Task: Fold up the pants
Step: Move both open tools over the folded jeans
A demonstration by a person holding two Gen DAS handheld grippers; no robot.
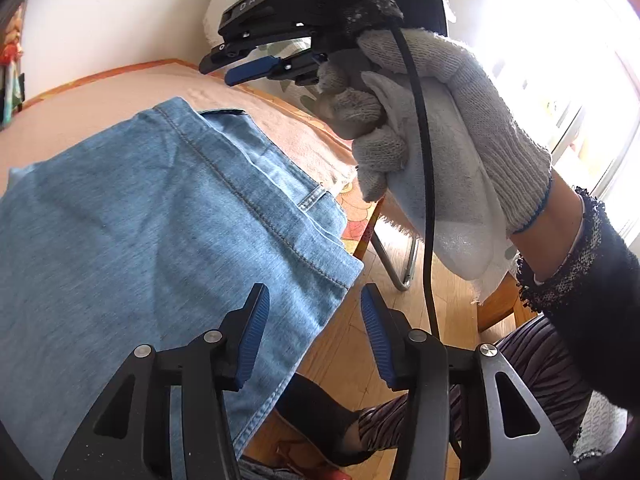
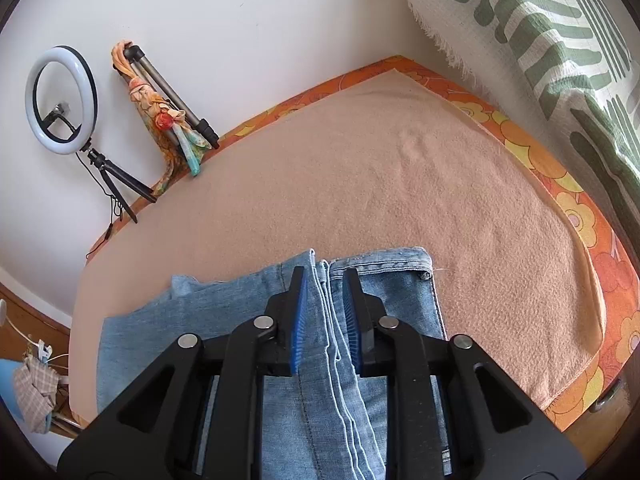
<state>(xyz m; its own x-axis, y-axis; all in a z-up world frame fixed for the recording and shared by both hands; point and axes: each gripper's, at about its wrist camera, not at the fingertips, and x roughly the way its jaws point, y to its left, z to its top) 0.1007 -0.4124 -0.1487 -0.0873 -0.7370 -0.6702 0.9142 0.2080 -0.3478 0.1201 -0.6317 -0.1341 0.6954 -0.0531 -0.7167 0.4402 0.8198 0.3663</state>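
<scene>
The jeans (image 2: 360,360) lie already folded over, several layered edges stacked, low centre of the right view on the peach blanket (image 2: 400,184); their long axis runs toward the camera. Right gripper (image 2: 324,316) straddles the edges, narrowly parted. Left gripper (image 1: 316,336) gapes wide, empty. Final folds remain, I'd judge.

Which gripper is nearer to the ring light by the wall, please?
The right. The right gripper is over the jeans on the table, facing the ring light. The left gripper, fingers apart, hangs at the table's near edge, beyond the jeans' hem.
</scene>
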